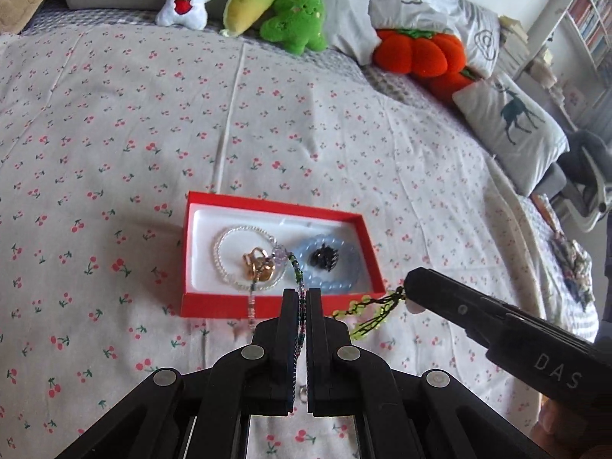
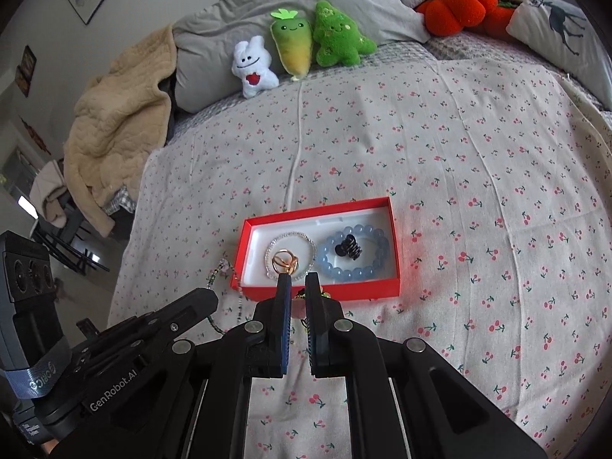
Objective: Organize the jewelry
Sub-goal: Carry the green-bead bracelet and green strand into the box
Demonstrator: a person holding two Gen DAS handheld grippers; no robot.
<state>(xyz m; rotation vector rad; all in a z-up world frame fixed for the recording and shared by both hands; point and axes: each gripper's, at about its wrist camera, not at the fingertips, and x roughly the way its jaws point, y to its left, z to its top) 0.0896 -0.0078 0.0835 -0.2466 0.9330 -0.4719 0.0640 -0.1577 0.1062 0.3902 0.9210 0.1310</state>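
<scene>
An open red box (image 1: 281, 300) with a white liner lies on the cherry-print bedsheet. It holds a clear bead bracelet (image 1: 229, 235), gold rings (image 1: 259, 264), a blue bead bracelet (image 1: 336, 287) and a black hair claw (image 1: 325, 259). My left gripper (image 1: 302, 293) hovers over the box's near edge, shut on a thin multicolour bead strand (image 1: 295, 267) that hangs down over the box. Just right of the box, my right gripper (image 1: 408, 287) is shut on a yellow-green bead bracelet (image 1: 365, 315). In the right wrist view, that gripper (image 2: 298, 279) pinches the piece low between its fingers, mostly hidden.
Plush toys (image 1: 294, 15) and grey pillows line the head of the bed, with an orange pumpkin plush (image 1: 420, 51) and a deer pillow (image 1: 512, 130) at the right. A beige blanket (image 2: 114, 122) hangs off the left side. The bed's right edge drops toward a chair (image 1: 585, 183).
</scene>
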